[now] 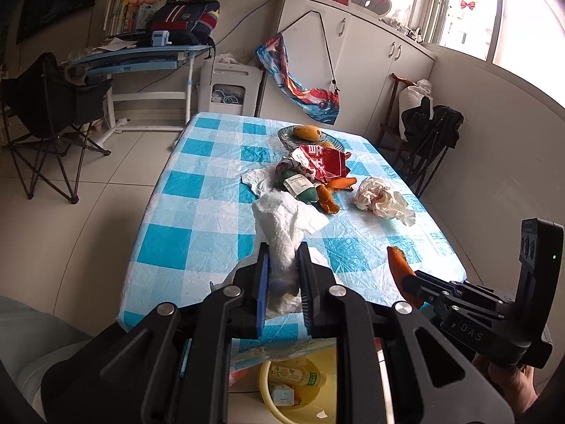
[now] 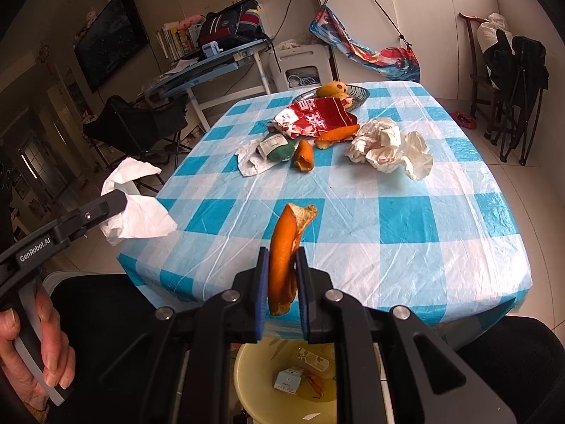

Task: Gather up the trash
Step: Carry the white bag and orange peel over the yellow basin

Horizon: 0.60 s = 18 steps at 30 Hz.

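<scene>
Now left gripper (image 1: pixel 282 265) jaws pinch paper towel (image 1: pixel 282 226); right gripper (image 2: pixel 282 268) jaws pinch orange peel (image 2: pixel 282 247).

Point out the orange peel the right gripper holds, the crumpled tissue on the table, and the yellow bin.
orange peel (image 2: pixel 280 247), right wrist view, outer skin.
crumpled tissue (image 2: pixel 386 148), right wrist view, middle folds.
yellow bin (image 2: pixel 247 381), right wrist view, inner wall.

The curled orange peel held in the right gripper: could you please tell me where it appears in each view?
Left wrist view: the curled orange peel sits at lower right, poking up from the right gripper.
Right wrist view: it stands at lower centre, clamped upright between the blue pads.
Shared landmark: the red crumpled snack wrapper on the blue-and-white checked tablecloth.
</scene>
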Each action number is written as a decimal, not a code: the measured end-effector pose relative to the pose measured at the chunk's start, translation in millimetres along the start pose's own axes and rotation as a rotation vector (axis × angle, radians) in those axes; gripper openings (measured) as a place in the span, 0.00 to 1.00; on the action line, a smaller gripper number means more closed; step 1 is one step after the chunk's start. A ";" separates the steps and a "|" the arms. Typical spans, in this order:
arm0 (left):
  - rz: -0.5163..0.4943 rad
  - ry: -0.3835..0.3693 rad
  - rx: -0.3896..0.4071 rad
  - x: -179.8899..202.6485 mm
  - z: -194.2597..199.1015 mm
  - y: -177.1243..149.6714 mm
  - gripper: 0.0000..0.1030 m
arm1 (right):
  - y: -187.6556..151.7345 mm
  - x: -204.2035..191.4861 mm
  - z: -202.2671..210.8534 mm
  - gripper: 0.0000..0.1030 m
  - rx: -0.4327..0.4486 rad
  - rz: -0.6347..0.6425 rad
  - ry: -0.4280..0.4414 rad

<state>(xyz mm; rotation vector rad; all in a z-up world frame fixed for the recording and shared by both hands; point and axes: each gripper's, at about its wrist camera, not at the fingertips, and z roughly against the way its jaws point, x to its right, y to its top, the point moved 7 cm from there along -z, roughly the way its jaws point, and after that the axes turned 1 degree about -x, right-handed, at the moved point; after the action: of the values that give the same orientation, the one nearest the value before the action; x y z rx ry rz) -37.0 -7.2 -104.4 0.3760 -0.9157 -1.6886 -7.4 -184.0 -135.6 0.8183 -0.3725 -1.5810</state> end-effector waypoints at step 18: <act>-0.035 -0.022 0.018 24.9 23.8 -2.0 0.15 | -30.1 -1.1 34.2 0.15 -0.011 -0.017 0.024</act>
<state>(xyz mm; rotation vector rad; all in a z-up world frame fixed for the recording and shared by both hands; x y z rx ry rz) -62.2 -21.0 -85.3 0.3877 -0.9457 -1.7204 -52.8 -184.4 -131.2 0.8333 -0.3399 -1.5859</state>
